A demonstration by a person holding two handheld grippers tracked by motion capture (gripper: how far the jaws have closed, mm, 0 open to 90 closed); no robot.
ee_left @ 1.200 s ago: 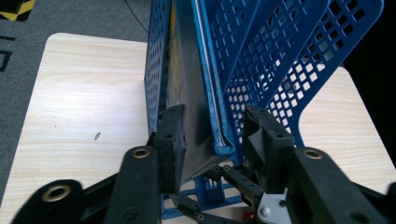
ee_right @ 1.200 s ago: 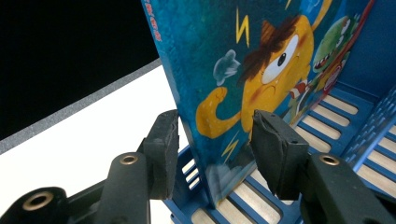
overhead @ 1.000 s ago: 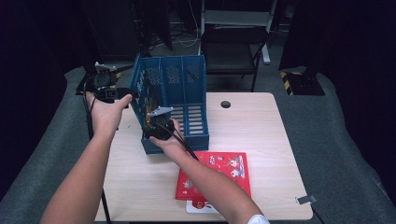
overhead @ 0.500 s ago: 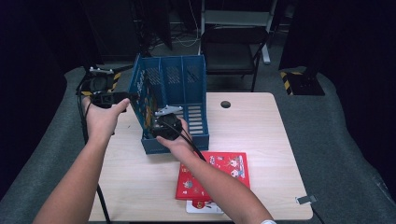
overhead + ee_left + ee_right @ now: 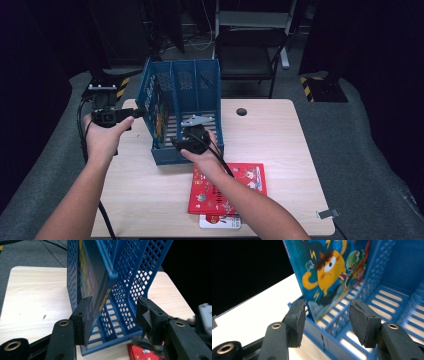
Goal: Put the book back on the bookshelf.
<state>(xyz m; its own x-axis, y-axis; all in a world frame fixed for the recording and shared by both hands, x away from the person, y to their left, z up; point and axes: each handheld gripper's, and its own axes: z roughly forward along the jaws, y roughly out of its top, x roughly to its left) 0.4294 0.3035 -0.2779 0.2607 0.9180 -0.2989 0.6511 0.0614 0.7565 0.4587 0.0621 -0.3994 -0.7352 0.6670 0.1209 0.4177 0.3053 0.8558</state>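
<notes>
Your blue perforated plastic file rack (image 5: 185,115) near the bench's (image 5: 280,150) far left edge holds a cartoon-covered book (image 5: 324,272). A red book (image 5: 235,187) lies near the front edge. Both hand-held grippers, left (image 5: 137,113) and right (image 5: 192,134), stand apart, their jaws having just opened.

Both forearms reach forward, the left gripper (image 5: 136,113) and right gripper (image 5: 192,131) each with jaws parted.

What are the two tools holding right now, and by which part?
Nothing. The left tool stands open around the book's lower edge and the rack's side wall. The right tool is open in front of the book, clear of it.
</notes>
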